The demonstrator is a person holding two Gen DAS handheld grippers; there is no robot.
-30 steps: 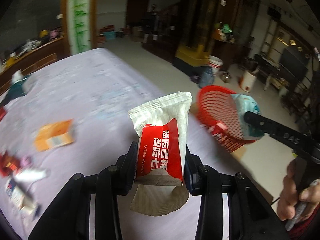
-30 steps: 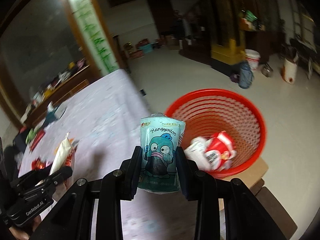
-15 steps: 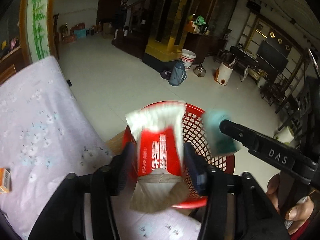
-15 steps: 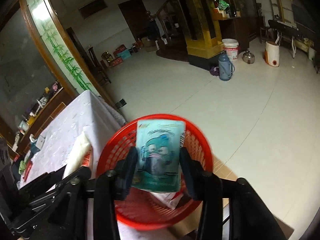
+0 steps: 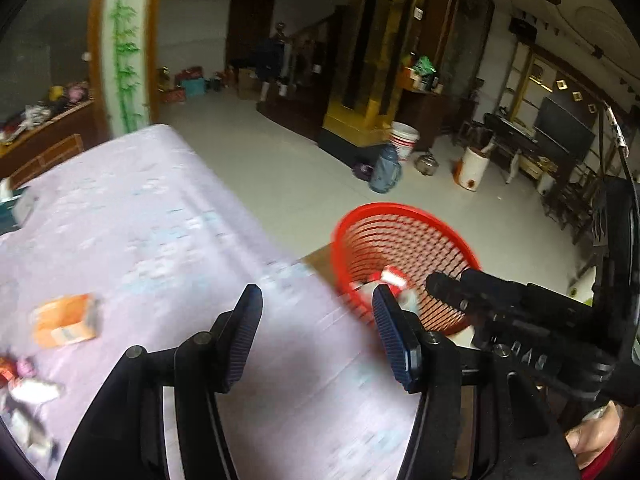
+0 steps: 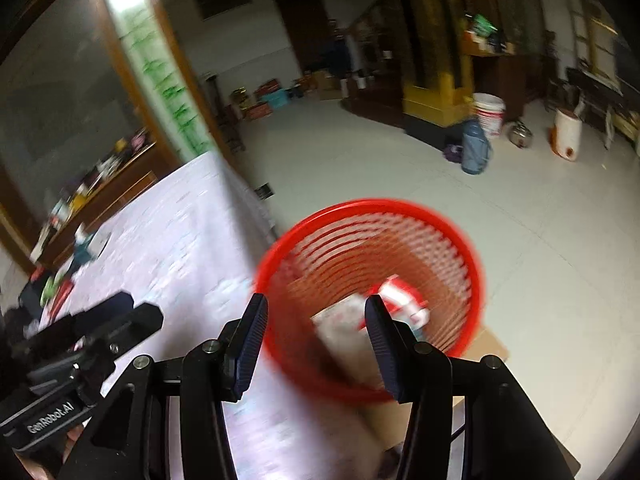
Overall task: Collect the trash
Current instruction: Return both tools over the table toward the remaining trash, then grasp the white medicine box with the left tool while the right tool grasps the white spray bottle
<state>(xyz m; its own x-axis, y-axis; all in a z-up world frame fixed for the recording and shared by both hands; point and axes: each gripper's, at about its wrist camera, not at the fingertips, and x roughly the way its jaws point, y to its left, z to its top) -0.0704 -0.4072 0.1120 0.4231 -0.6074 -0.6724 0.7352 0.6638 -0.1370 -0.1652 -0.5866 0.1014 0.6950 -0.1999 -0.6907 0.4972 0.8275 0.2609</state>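
Observation:
A red mesh trash basket [image 5: 404, 236] [image 6: 460, 248] stands on a cardboard-topped stool beside the table. Red-and-white packets [image 6: 400, 300] lie inside it, blurred. My left gripper [image 5: 316, 332] is open and empty over the table's near corner, left of the basket. My right gripper [image 6: 314, 340] is open and empty above the basket's near rim; it also shows in the left wrist view [image 5: 512, 316]. An orange packet [image 5: 64, 320] and small wrappers [image 5: 24, 384] lie on the lilac tablecloth [image 5: 140, 220].
More litter lies at the table's far left [image 6: 68, 264]. Beyond the basket the tiled floor holds a blue flask [image 5: 386, 170], a white bucket [image 5: 404, 140] and a white-orange container [image 5: 474, 168]. Dark cabinets line the back.
Both grippers opened and let go: the red-and-white packet and the teal cartoon packet left the fingers over the basket. Both views have swung back left toward the table.

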